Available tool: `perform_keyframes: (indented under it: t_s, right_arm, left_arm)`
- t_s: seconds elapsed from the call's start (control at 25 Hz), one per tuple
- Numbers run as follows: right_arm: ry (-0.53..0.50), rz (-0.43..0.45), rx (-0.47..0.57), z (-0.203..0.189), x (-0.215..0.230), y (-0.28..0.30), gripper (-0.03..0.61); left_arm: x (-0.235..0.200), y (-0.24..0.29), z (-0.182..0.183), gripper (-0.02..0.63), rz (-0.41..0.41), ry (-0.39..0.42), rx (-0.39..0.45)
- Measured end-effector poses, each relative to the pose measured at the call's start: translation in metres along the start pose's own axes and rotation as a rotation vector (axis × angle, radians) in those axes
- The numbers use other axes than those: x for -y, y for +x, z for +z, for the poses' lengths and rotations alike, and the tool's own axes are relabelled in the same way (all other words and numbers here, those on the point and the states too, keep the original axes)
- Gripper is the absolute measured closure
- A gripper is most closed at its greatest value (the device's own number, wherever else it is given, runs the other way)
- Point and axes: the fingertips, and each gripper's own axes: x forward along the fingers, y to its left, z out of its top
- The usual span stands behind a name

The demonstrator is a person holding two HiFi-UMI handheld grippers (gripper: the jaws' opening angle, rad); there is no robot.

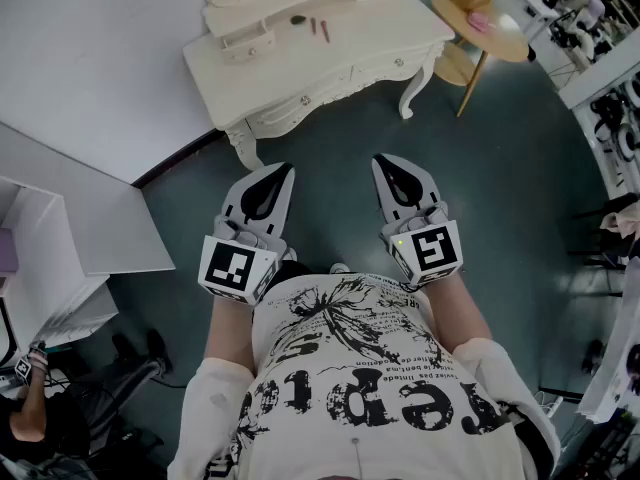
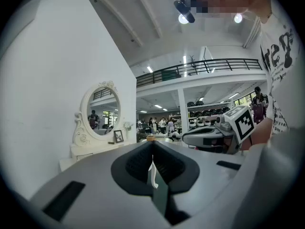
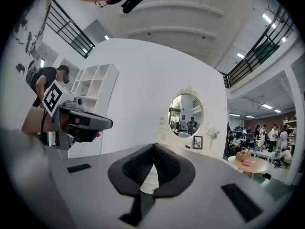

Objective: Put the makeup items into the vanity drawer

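the left gripper [image 1: 281, 172] and the right gripper [image 1: 384, 161] are held level and side by side over the teal floor [image 1: 330, 133], near the front of the white vanity table [image 1: 385, 26]. the jaws of each gripper are pressed together with nothing between them. the makeup items [image 1: 320, 28] are laid on the table top, well apart from both grippers; they seem to be slim sticks and a small dark piece.

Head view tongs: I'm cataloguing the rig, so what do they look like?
Left tongs and right tongs are light grey pointed shells with black padded insides. Each carries a black-and-white marker cube. The person wears a white T-shirt with black print.
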Motion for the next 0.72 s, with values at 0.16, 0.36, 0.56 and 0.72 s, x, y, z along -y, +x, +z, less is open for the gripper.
perform_keyframes:
  t_s: [0.16,0.36,0.56,0.72]
  right_arm:
    - [0.003,0.002,0.011,0.001,0.004,-0.002,0.566]
    - [0.005,0.002,0.018,-0.001,0.012,-0.006,0.566]
    - [0.027,0.028,0.017,-0.005,0.021,-0.008,0.566]
    - [0.028,0.056,0.006,-0.011,0.028,-0.005,0.325]
  left_arm:
    - [0.003,0.004,0.002,0.600,0.005,0.015,0.001]
    - [0.010,0.010,0.001,0.600,0.005,0.018,-0.001]
    - [0.017,0.023,0.002,0.600,0.008,0.007,-0.005]
    - [0.024,0.035,-0.006,0.600,0.014,-0.014,-0.022]
